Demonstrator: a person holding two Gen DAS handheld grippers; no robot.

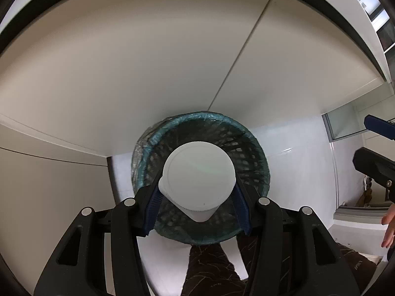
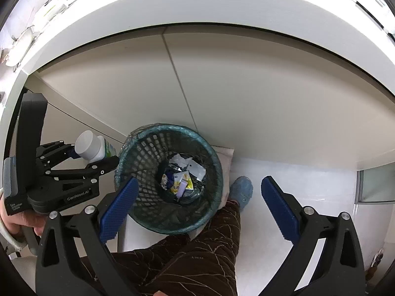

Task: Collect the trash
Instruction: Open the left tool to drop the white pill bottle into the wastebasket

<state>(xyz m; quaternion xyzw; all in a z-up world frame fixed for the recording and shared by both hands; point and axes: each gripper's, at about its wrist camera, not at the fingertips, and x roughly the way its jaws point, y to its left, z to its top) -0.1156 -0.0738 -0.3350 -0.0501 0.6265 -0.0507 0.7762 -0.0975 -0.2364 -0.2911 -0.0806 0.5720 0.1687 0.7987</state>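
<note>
My right gripper [image 2: 197, 207] hangs nearest me, its blue pads spread wide with nothing between them, above the near rim of the round teal mesh wastebasket [image 2: 209, 153]. My left gripper [image 1: 196, 204] clamps a white plastic bottle with a ribbed white cap [image 1: 197, 175], held over the basket's left rim. Down inside the wastebasket lie crumpled foil and yellow wrappers [image 2: 181, 178]. My blue slipper [image 2: 242, 190] stands just right of the basket; beige cabinet doors [image 2: 246, 93] rise behind it.
</note>
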